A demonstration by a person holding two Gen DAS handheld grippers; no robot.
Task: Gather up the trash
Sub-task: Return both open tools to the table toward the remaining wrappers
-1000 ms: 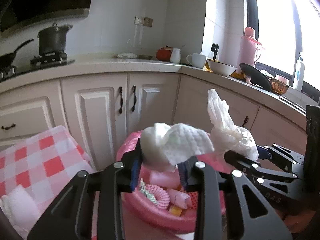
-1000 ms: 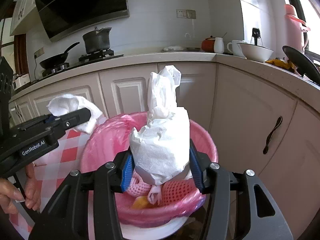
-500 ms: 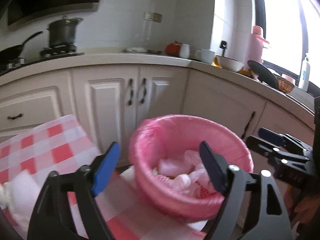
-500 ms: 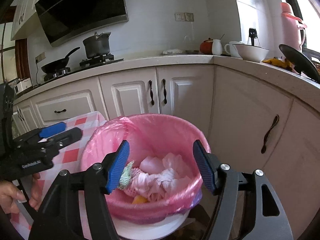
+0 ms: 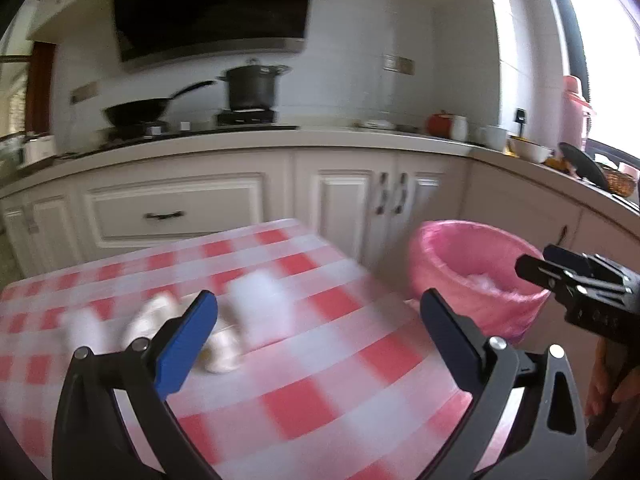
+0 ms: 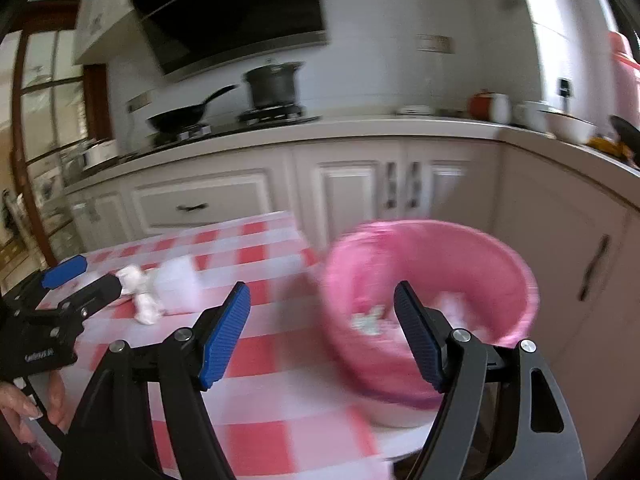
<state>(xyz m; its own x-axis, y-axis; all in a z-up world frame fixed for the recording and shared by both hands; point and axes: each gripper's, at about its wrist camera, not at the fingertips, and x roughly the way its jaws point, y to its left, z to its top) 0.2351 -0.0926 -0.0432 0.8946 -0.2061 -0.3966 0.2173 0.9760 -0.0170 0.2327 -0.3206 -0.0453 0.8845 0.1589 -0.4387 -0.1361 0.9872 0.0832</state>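
Left wrist: left gripper (image 5: 316, 320) spread above wads (image 5: 256, 312); right gripper (image 6: 322, 316) spread.

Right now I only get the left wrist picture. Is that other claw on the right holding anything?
Observer: No. In the right wrist view the right gripper stands open and empty.
Operator: What's inside the pink bucket?
Observer: The pink bin holds pale crumpled pieces, and a greenish-white scrap lies among them.
Operator: And who carries my claw?
Observer: A bare hand grips the handle under the left gripper.
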